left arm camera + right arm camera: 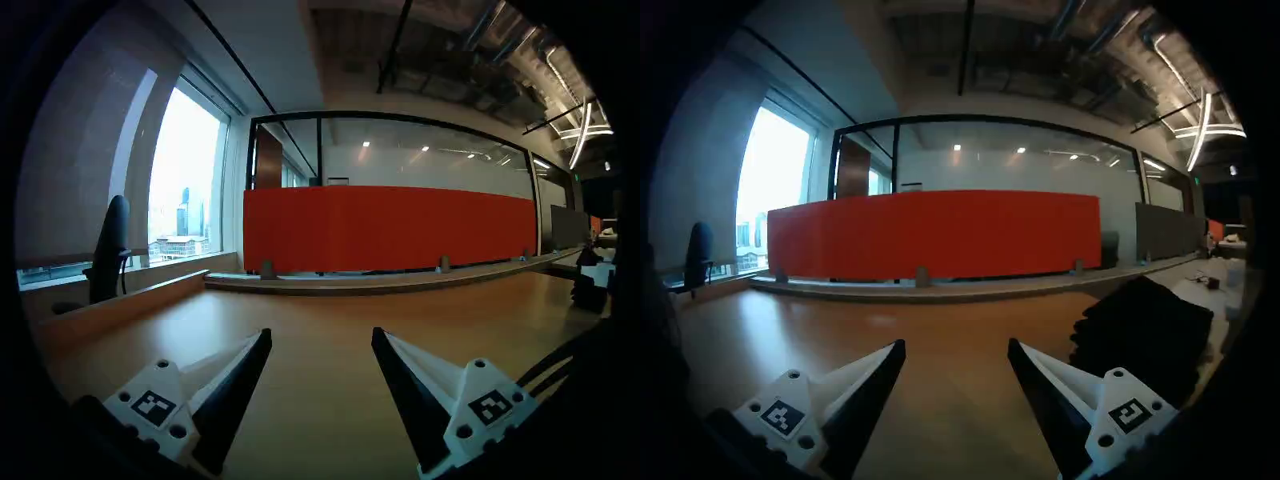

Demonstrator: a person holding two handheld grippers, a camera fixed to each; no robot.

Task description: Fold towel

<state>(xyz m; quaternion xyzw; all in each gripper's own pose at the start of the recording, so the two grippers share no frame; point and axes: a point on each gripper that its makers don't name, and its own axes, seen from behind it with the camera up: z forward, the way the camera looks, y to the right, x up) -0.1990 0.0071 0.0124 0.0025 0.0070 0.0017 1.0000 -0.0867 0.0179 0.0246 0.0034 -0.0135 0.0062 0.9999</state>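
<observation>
Two grippers are hovering over the long brown wooden table (336, 296) — the left gripper (320, 331) is holding its fingers spread on nothing, and the right gripper (956, 342) is gaping just the same. One black folded towel pile (1144, 336) is sitting on the table, right of the right gripper's fingers. One orange partition panel (936, 232) is closing off the far edge, and one black office chair (108, 252) is standing by the window (188, 192) — open tabletop is stretching ahead.

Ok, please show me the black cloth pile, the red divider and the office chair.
black cloth pile (1144, 336), right gripper view, middle of its front
red divider (936, 232), right gripper view, centre of panel
office chair (114, 240), left gripper view, its backrest
</observation>
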